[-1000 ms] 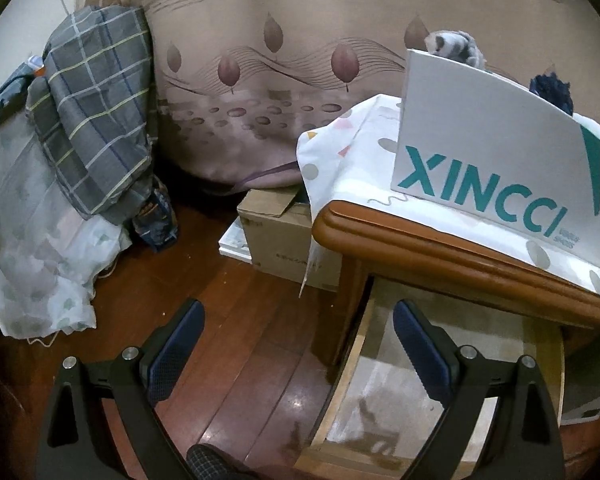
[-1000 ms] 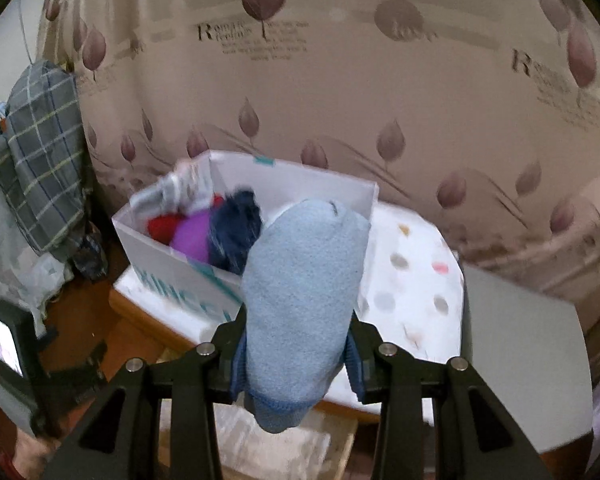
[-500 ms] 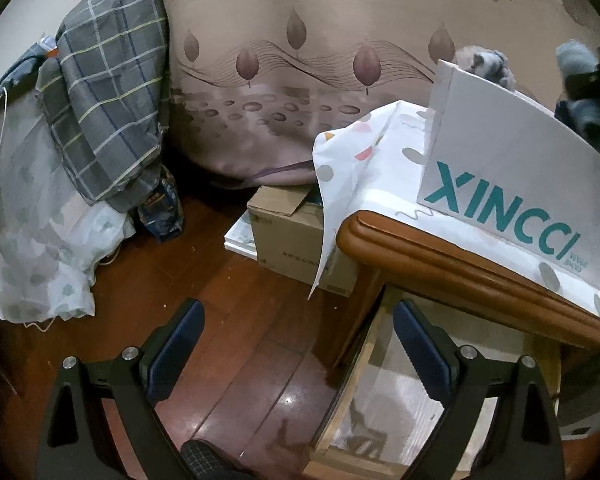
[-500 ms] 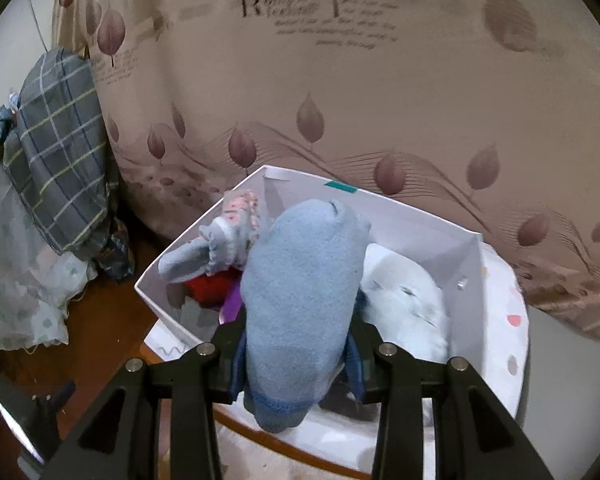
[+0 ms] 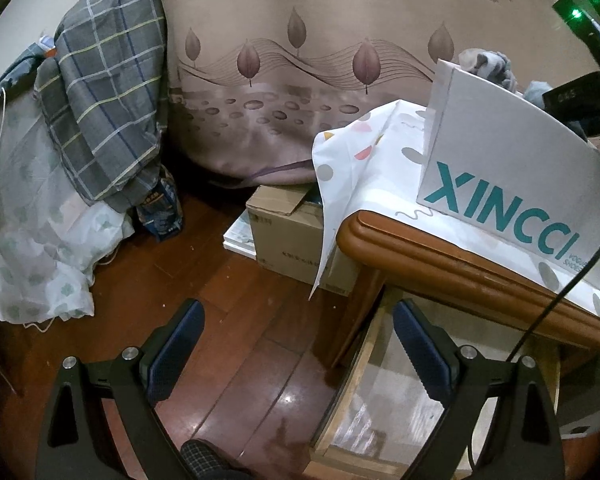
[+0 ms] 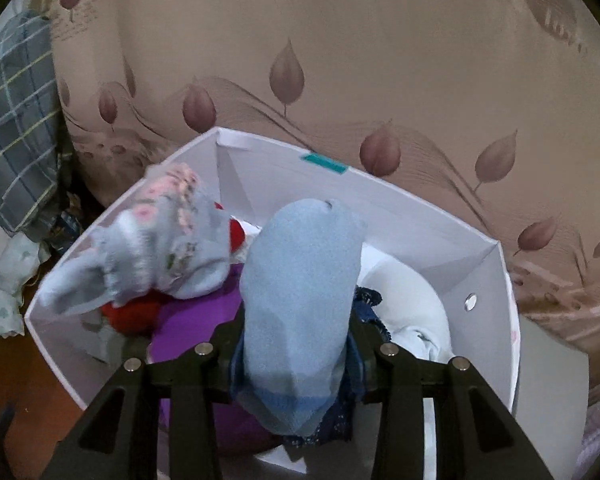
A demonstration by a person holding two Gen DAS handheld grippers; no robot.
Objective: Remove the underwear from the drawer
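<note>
My right gripper [image 6: 298,332] grips a light-blue piece of underwear [image 6: 300,280] that stands up between its fingers. Its jaws are opening, and the pads still press on the cloth. It hangs over the white XINCCI box [image 6: 420,216], which holds a flowered grey garment [image 6: 168,248] and red, purple, dark-blue and white clothes. In the left wrist view the same box [image 5: 500,168] stands on the table. My left gripper [image 5: 296,344] is open and empty above the floor, beside the open wooden drawer [image 5: 348,380].
The wooden table [image 5: 440,256] carries a spotted cloth [image 5: 352,160]. A cardboard box [image 5: 288,232] sits on the floor under its corner. Plaid fabric [image 5: 104,100] drapes at the left. A leaf-print curtain [image 5: 300,60] hangs behind. A black cable [image 5: 560,300] crosses the table edge.
My right gripper has carried the light-blue underwear forward and down until it is right over the white box. The left gripper has stayed open and nearly still.
</note>
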